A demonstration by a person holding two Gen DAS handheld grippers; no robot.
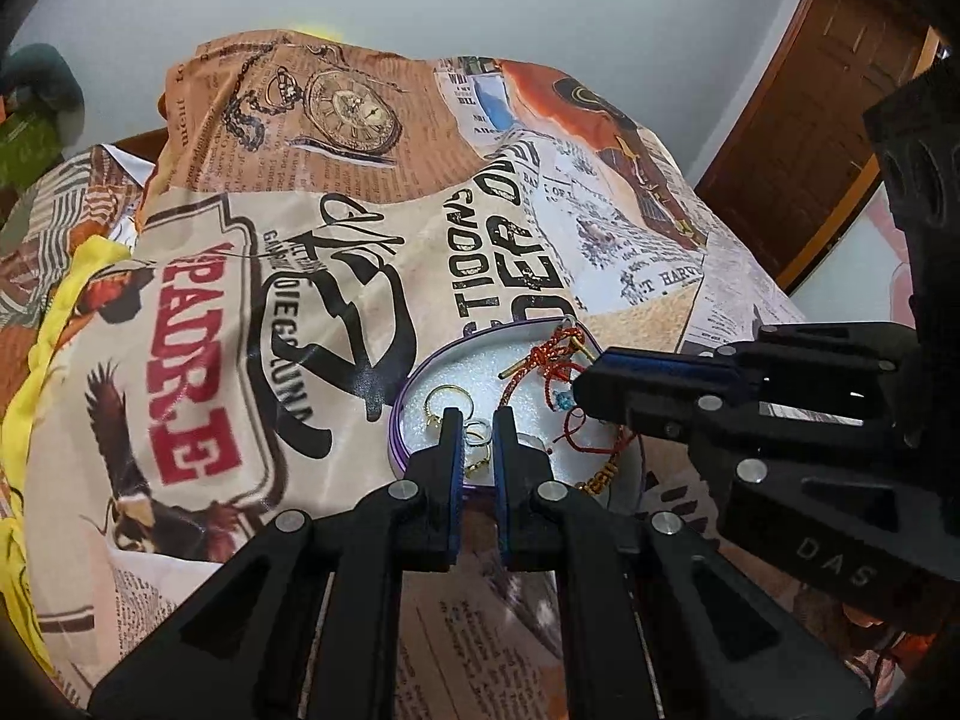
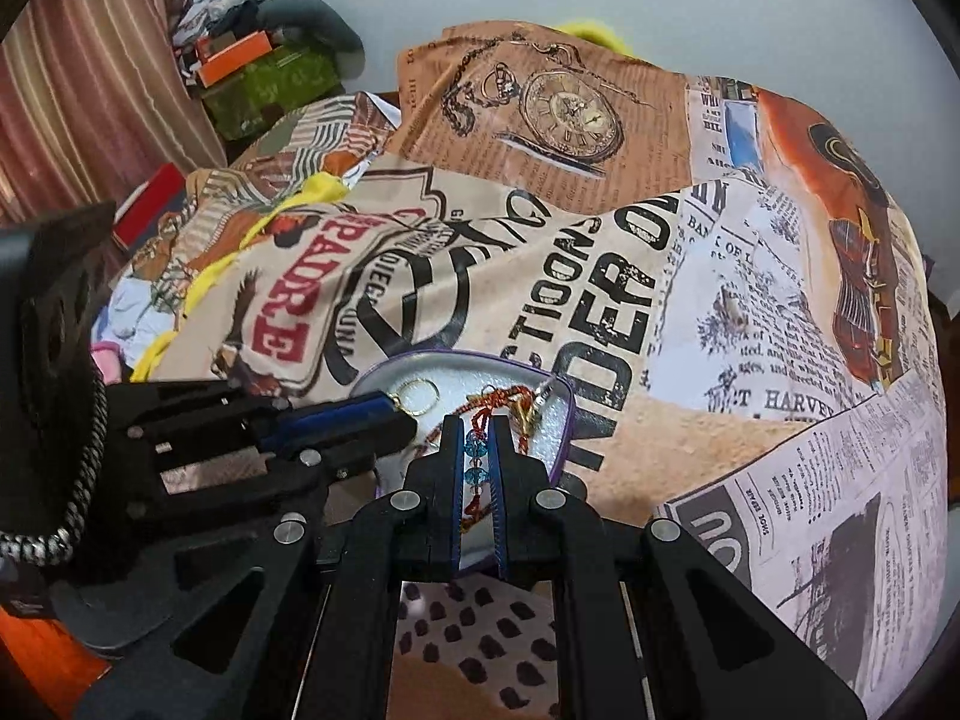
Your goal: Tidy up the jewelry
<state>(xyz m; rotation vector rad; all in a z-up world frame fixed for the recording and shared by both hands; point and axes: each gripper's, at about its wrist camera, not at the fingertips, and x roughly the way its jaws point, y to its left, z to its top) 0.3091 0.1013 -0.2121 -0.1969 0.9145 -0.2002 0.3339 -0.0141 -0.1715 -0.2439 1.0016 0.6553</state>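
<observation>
- Purple-rimmed tin (image 1: 401, 420) with a white glittery bottom lies on the printed sheet (image 1: 240, 300), holding the jewelry.
- Inside it: a red cord bracelet (image 1: 555, 360) with a gold clasp, a gold ring (image 1: 447, 399), a small silver ring (image 1: 477, 429).
- Left gripper (image 1: 478, 438) hovers over the tin's near side, jaws nearly together; whether the silver ring is pinched I cannot tell.
- Right gripper (image 2: 478, 438) stands over the tin, its blue pads pressed on a string of blue beads (image 2: 477, 456) on red cord.
- Beyond the sheet: pale wall (image 1: 480, 0), brown door (image 1: 840, 90).
- Striped curtain (image 2: 90, 60) and boxes (image 2: 264, 72) lie far left in the right view.
</observation>
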